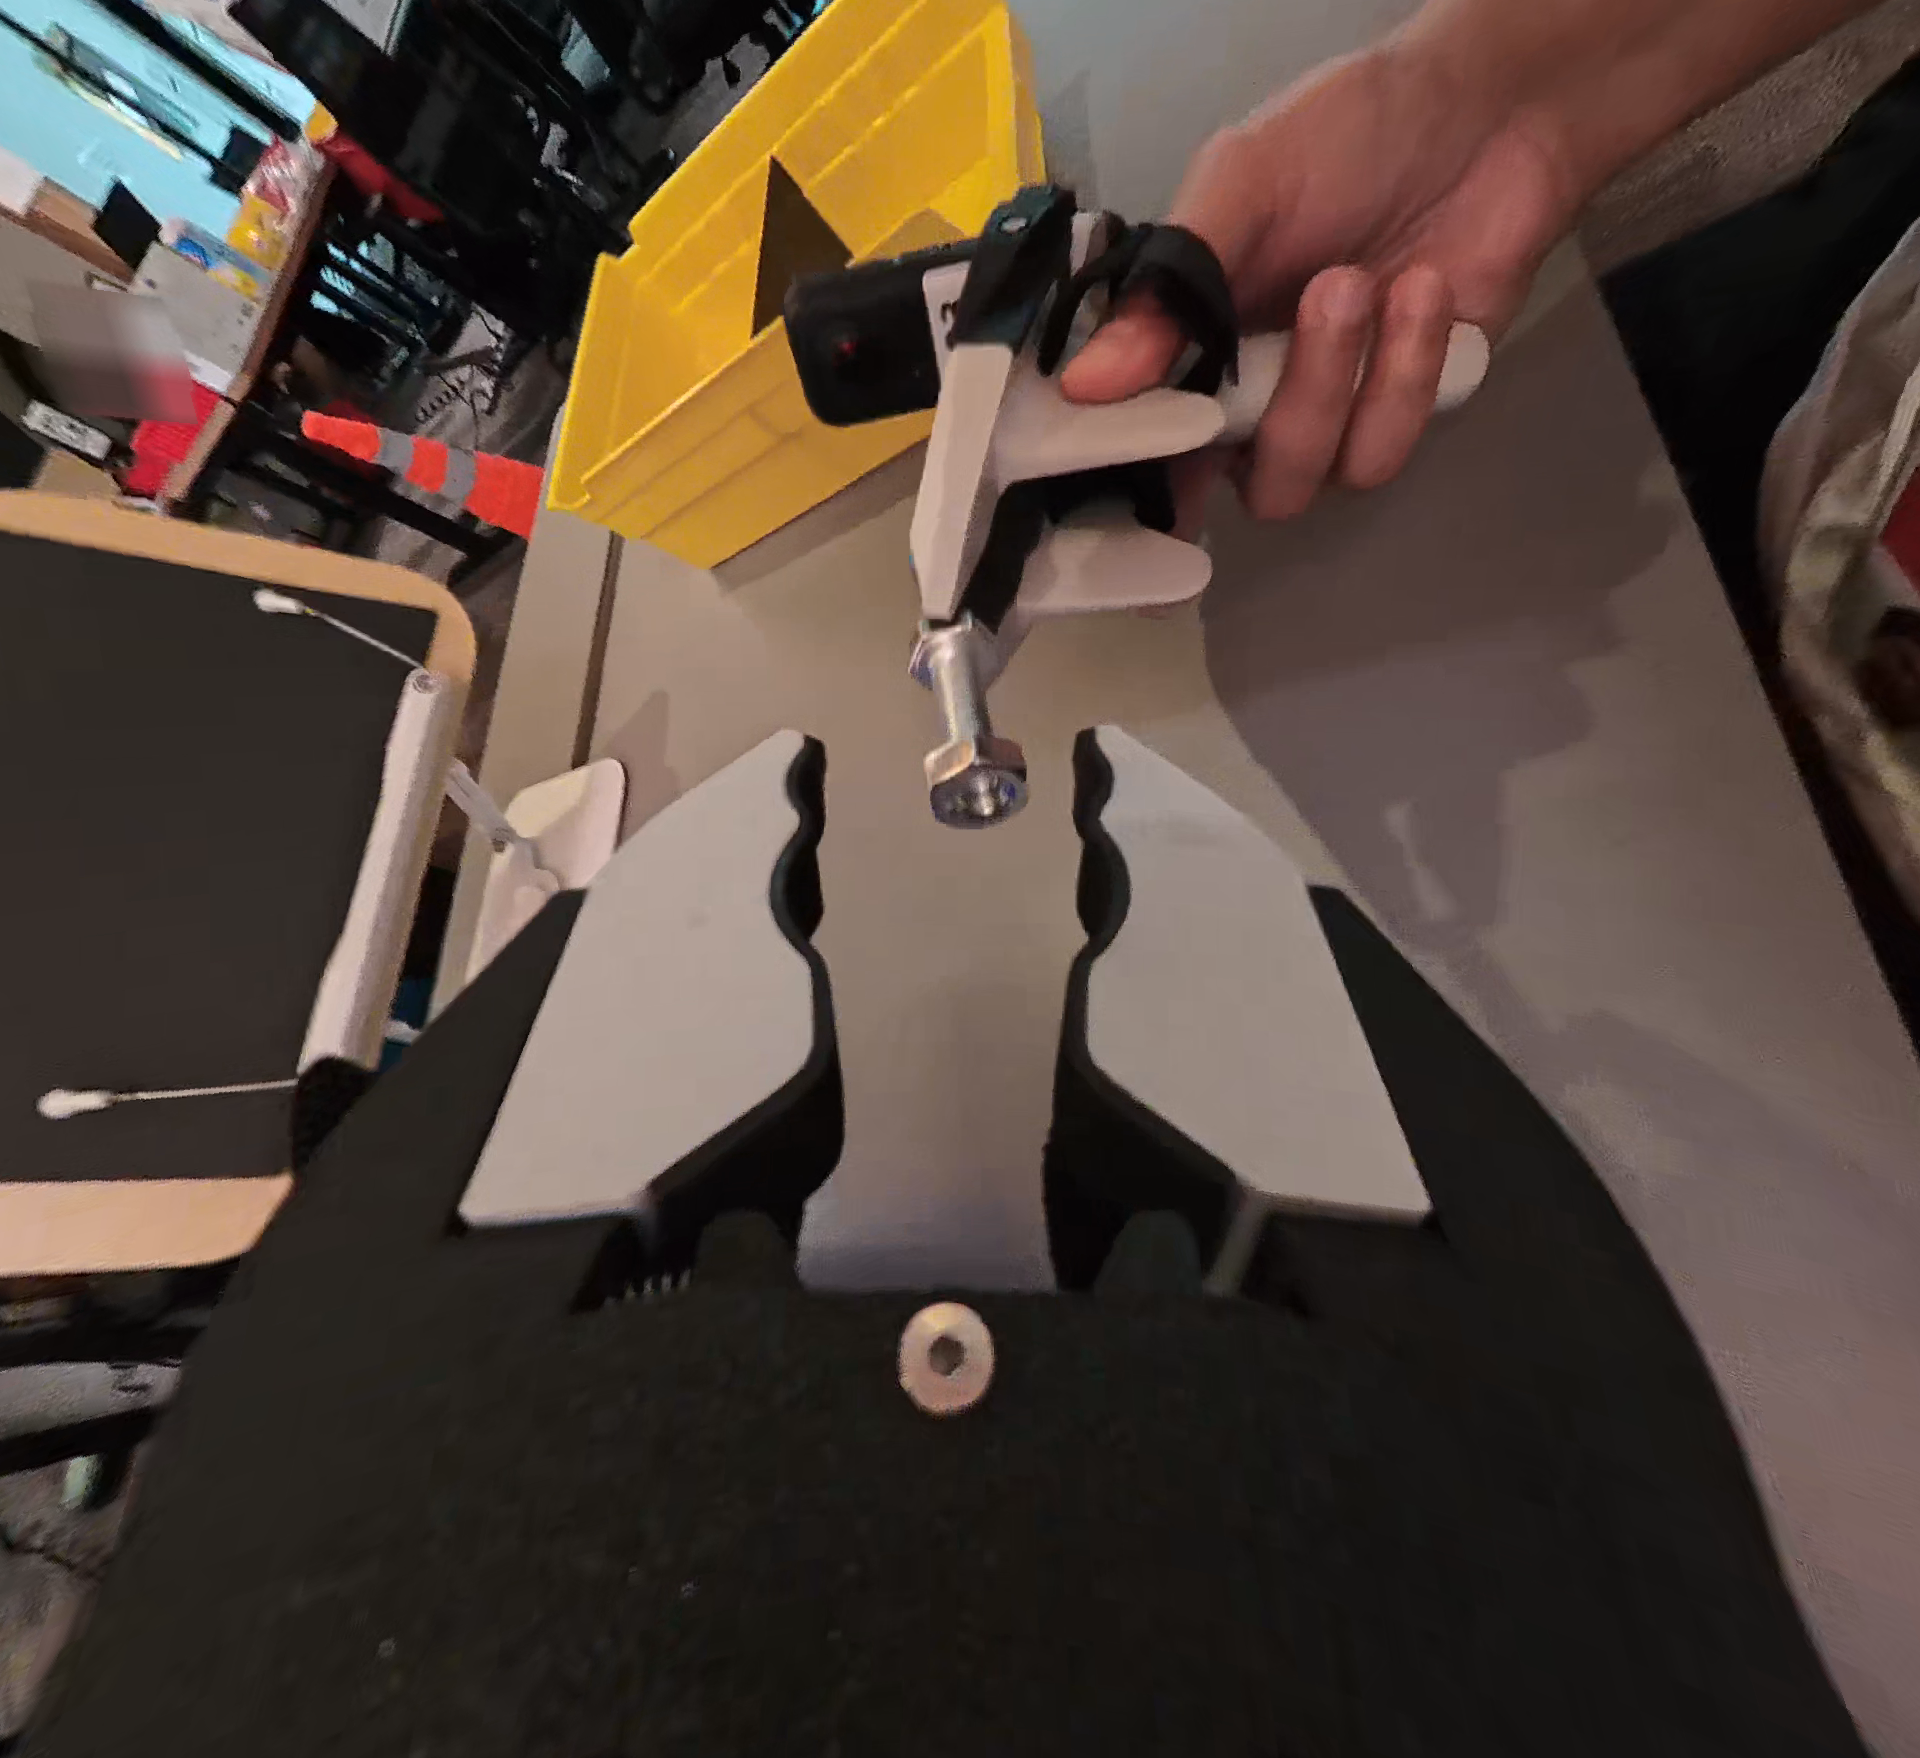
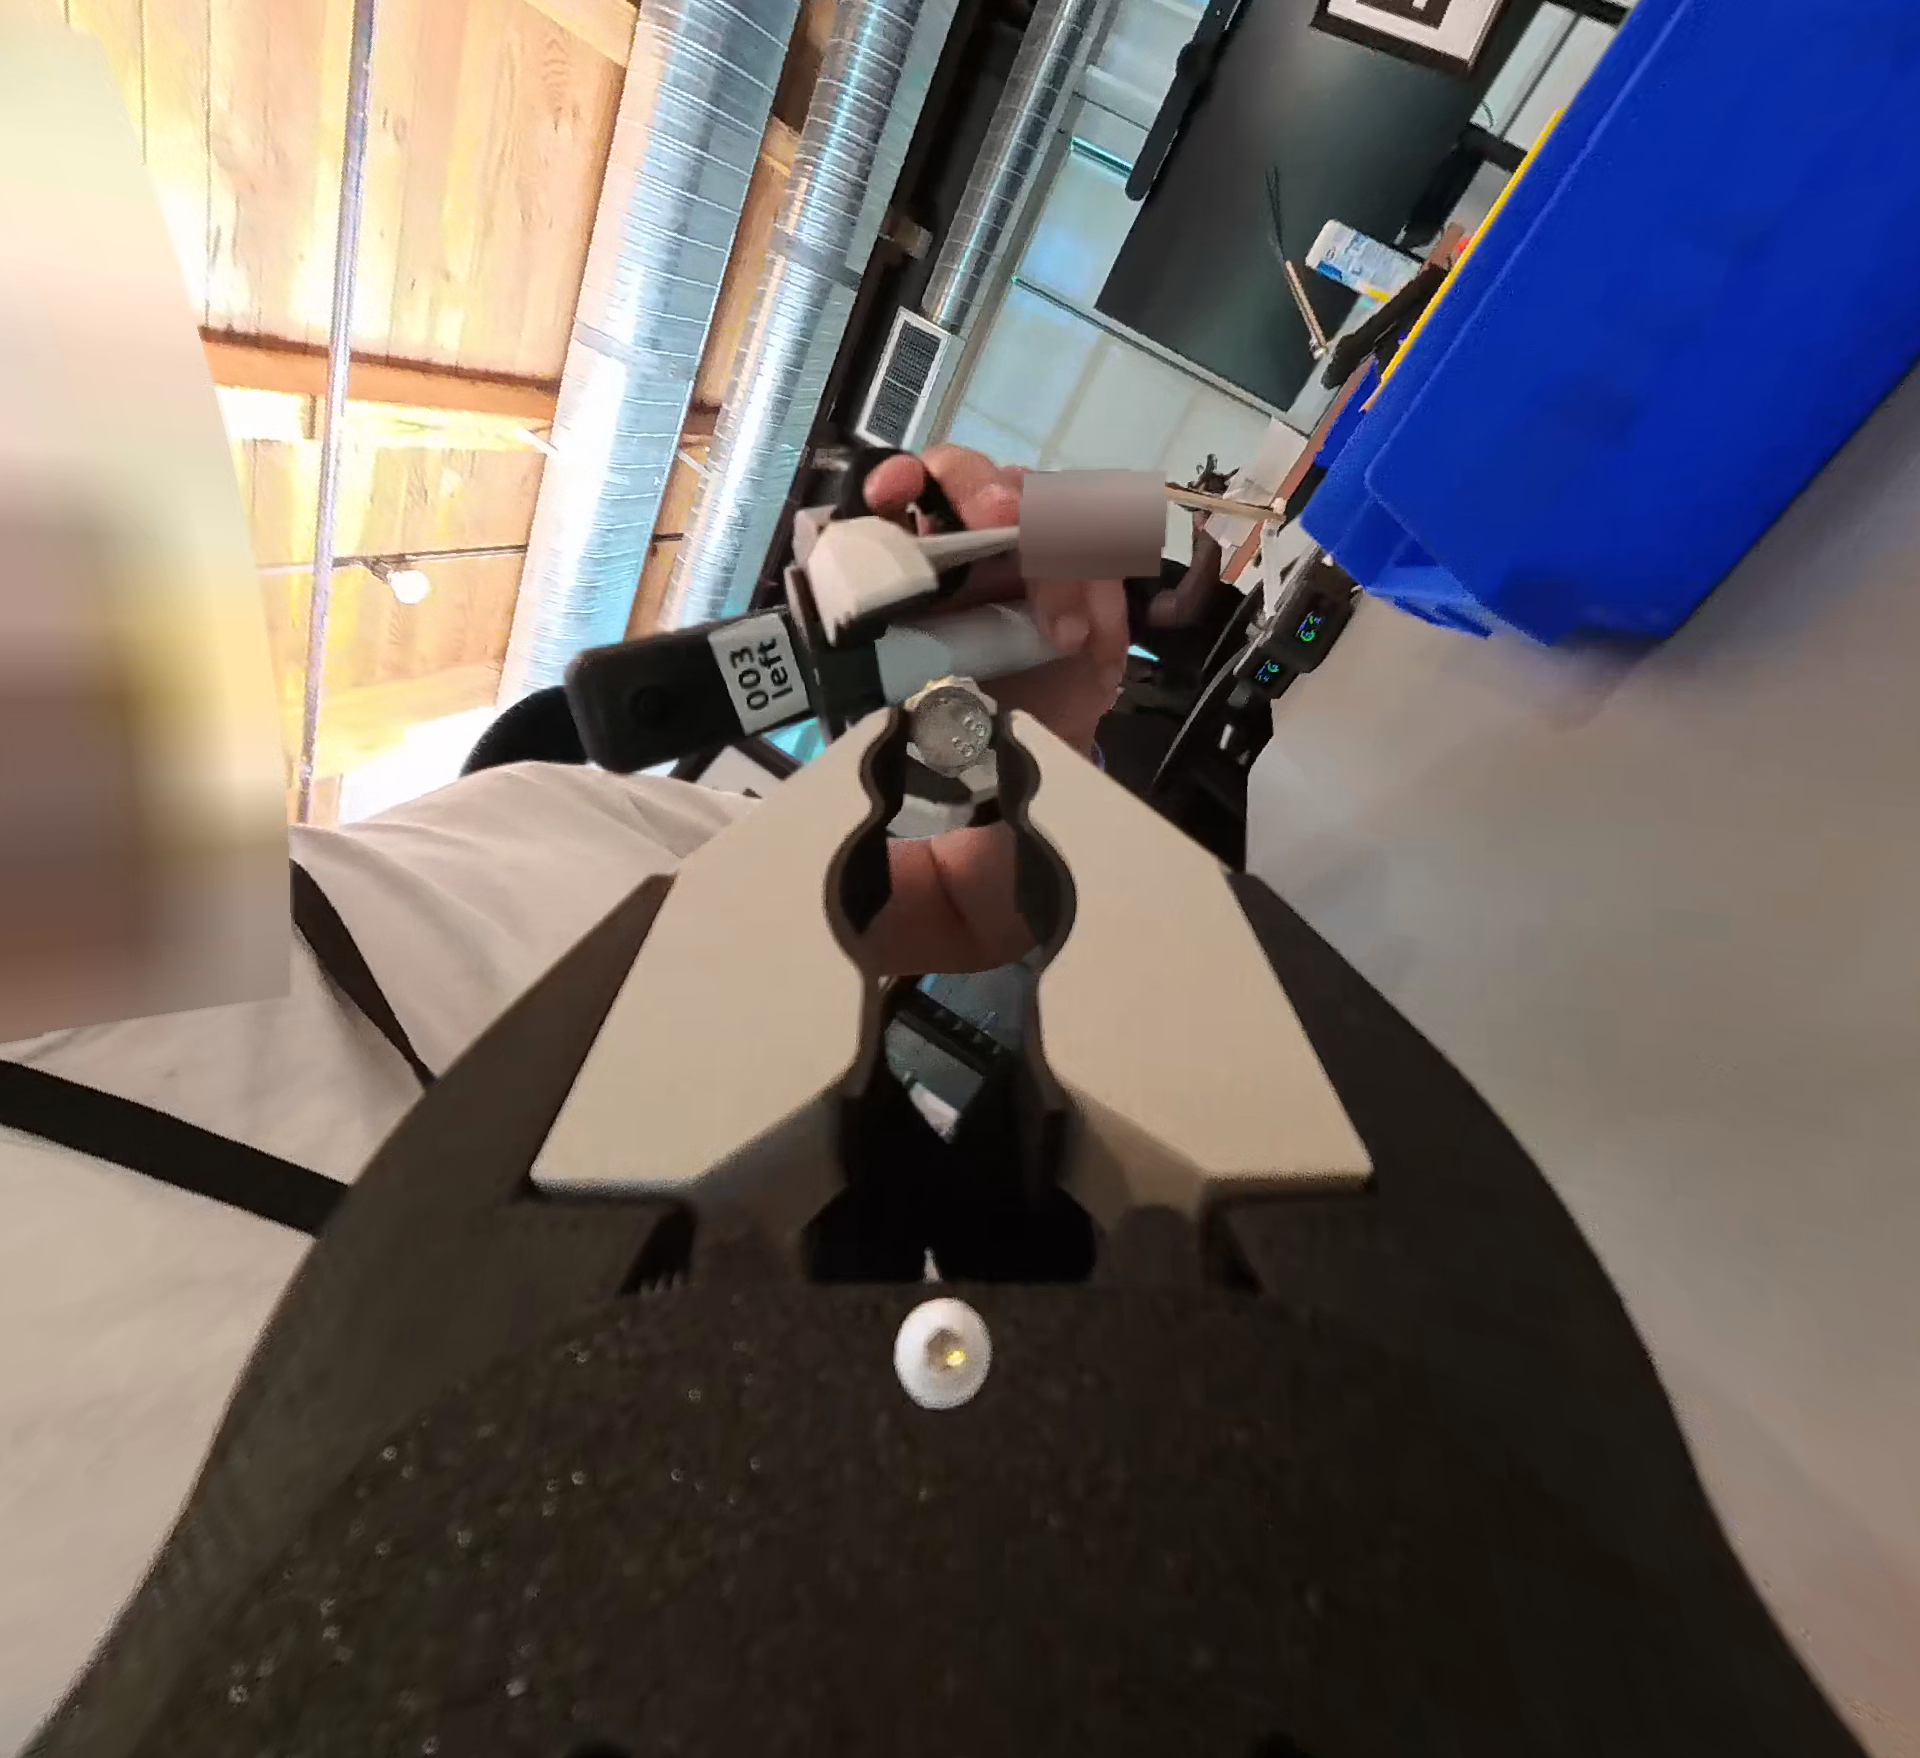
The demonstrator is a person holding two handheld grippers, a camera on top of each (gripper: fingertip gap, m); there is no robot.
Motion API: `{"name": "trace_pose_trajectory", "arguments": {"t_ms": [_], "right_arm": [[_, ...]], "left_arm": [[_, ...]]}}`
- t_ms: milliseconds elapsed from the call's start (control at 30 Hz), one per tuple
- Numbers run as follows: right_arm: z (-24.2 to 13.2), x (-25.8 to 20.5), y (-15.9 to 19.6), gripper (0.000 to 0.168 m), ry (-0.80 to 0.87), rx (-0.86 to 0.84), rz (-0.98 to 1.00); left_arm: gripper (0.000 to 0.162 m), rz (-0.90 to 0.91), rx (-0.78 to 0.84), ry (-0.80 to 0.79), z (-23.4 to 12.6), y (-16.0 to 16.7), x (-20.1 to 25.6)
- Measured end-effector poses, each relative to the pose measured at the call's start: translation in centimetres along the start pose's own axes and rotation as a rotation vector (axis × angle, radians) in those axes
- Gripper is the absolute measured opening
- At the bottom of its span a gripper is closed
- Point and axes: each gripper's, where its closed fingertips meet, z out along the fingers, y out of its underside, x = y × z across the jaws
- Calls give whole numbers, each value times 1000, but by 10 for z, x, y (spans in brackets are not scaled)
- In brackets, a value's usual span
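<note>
Two grippers meet over a grey table [image 1: 1455,1033]: the right gripper [image 1: 961,638] clamps a silver bolt [image 1: 966,742] by its head, while the left gripper [image 1: 948,778], jaws apart, hangs just beside the bolt's nut [image 1: 977,773], a yellow bin [image 1: 831,254] beyond the bolt.

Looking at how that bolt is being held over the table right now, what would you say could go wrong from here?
1. The right gripper pinches the bolt only at its fingertips, so it might slip and drop onto the grey table.
2. The nut sits near the bolt's free end and may work off.
3. The left gripper is open and close to that end; closing off-centre could knock the bolt askew.
</note>
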Motion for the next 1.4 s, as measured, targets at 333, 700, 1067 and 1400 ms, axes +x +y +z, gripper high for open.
{"name": "trace_pose_trajectory", "arguments": {"t_ms": [333,700,1067,1400], "right_arm": [[0,-2,-1,16,-70,14,86],[-3,-21,-9,16,115,-14,-554],[-6,-34,4,16,322,-199,-1266],[-4,-41,-6,16,173,-38,-805]], "left_arm": [[18,13,-2,10,-2,3,2],[17,-1106,327,379,0,-16,-5],[17,-1840,548,867,-4,-29,-1],[35,-1237,453,503,-2,-14,7]]}}
